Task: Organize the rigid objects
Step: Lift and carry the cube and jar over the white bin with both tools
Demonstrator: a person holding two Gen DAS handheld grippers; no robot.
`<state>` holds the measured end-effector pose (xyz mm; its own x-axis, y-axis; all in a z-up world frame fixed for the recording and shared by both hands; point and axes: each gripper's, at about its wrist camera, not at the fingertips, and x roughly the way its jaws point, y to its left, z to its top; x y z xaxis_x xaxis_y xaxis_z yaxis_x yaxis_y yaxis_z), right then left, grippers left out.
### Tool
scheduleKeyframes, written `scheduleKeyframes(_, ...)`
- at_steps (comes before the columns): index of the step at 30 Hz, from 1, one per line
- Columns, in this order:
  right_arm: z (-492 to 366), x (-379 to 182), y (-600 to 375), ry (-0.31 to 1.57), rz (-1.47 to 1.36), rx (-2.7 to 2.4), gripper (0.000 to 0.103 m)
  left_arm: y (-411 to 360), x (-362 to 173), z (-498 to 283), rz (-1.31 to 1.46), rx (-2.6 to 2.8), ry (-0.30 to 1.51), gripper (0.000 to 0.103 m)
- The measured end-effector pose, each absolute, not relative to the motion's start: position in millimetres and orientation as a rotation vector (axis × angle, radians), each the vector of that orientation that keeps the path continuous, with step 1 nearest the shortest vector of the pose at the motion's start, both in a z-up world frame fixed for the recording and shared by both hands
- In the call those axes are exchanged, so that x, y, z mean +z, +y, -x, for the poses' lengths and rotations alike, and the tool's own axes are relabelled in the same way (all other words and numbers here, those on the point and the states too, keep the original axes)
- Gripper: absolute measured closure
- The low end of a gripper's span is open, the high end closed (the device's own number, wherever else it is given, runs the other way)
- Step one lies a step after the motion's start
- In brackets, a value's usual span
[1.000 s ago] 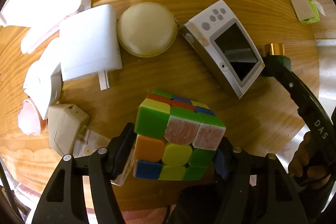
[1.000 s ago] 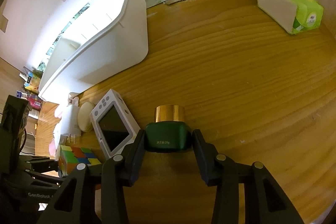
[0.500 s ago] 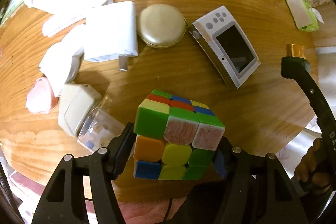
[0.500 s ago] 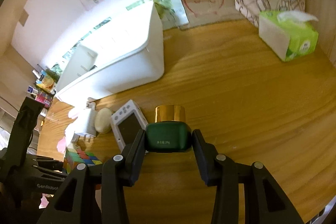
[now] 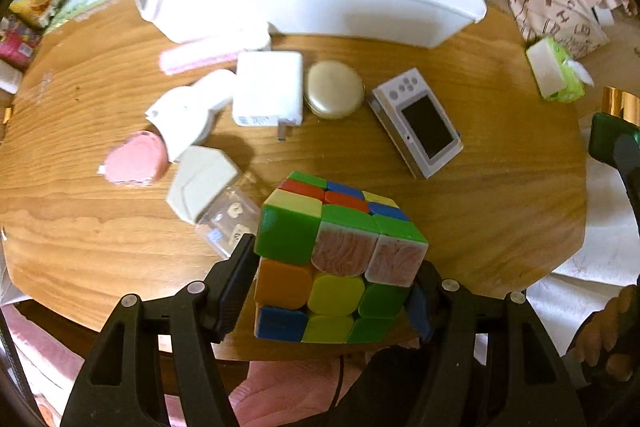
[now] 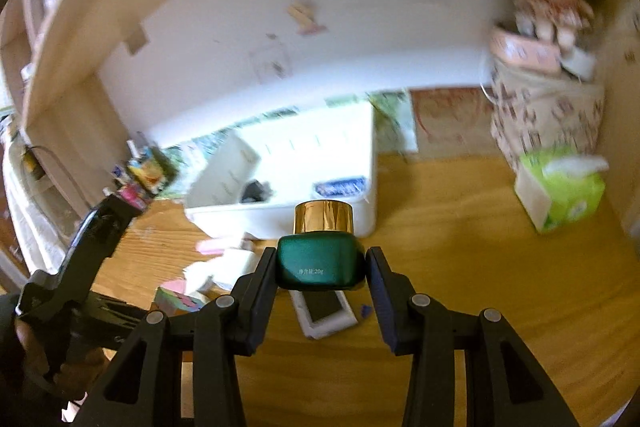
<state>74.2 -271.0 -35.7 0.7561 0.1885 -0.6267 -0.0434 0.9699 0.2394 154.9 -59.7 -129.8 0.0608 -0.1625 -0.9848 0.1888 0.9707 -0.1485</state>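
The glossy plastic multicoloured puzzle cube (image 5: 336,267) shows worn stickers; the smooth dark green jar (image 6: 320,265) has a shiny gold metallic cap; the grained wooden counter (image 5: 500,211) looks satin.

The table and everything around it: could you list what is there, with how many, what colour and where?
puzzle cube: 1, multicoloured, held above the table edge
green jar: 1, dark green with gold cap, held above the table
storage bin: 1, white, far side of the table
handheld game console: 1, white with dark screen, on the table
power adapter: 1, white, beside the console's neighbour
round compact: 1, pale gold, between adapter and console
heart-shaped case: 1, pink, left part of the table
tissue pack: 1, green and white, right side
printed bag: 1, beige, behind the tissues
table: 1, wooden
left gripper: black fingers clamp the cube
right gripper: black fingers clamp the jar
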Motion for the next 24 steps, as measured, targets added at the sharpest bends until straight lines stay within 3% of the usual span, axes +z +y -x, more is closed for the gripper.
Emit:
scheduleKeyframes(10,-65.3,-5.2,-237.2,0.62,-0.127,0.264,0.059,-41.4,-65.8,-147.3,0.032,-0.214,1.338,0.034)
scheduleKeyframes(24,-91.0,4.1,-208.9,0.56,-0.074,0.39,0.059,-22.1,-20.8,-167.2,0.126,-0.182,1.083,0.037)
